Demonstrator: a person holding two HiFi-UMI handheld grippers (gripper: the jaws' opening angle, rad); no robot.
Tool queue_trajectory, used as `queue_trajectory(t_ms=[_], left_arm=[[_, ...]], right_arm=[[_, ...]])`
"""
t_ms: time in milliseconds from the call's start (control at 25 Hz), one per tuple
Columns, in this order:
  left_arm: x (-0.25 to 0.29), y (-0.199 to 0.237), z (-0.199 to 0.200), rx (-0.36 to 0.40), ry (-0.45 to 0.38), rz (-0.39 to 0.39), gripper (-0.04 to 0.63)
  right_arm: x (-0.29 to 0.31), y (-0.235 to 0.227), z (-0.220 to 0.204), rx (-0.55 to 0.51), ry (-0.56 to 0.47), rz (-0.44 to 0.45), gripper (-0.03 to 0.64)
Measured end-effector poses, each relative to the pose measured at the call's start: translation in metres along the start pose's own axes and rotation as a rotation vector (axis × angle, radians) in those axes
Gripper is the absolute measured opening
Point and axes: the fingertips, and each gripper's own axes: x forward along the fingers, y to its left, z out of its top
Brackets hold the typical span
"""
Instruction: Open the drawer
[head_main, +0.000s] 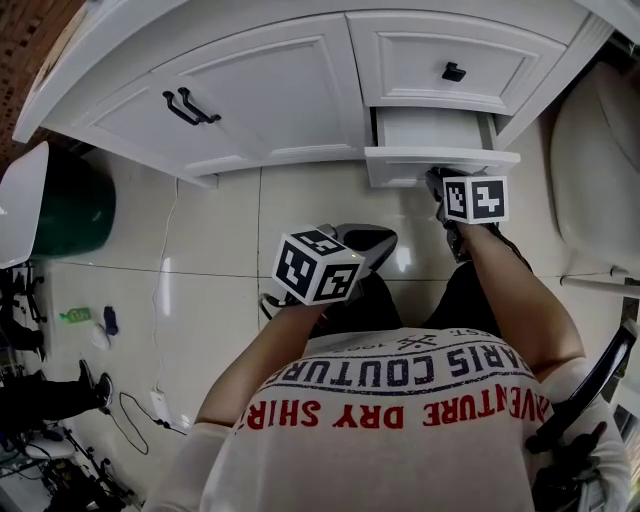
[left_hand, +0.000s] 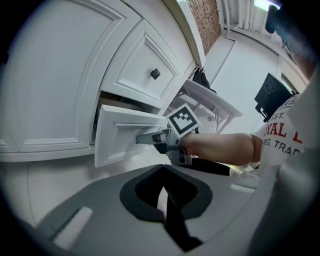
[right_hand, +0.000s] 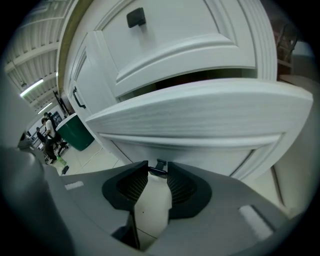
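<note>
Drawer, the lower one at the right end of the cabinet, stands partway out of the cabinet. Right tongs clamp its small dark knob, apparently to draw it outward. Left tongs, pressed together and empty, hang back from the cabinet, leaving room.

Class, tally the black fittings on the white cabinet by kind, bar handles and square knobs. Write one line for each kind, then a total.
Black bar door handles: 2
Black square drawer knobs: 2
Total: 4
</note>
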Motion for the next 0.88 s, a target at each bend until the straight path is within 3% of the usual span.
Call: queue_trajectory(t_ms=[520, 880], left_arm=[[0.016, -0.012, -0.009, 0.041, 0.046, -0.042, -0.003], [0.021, -0.013, -0.01, 0.044, 0.055, -0.044, -0.003]], right_arm=[[-0.043, 0.031, -0.069, -0.029, 0.049, 0.023, 0.126], [-0.046, 0.033, -0.076, -0.08, 0.05, 0.019, 0.127]])
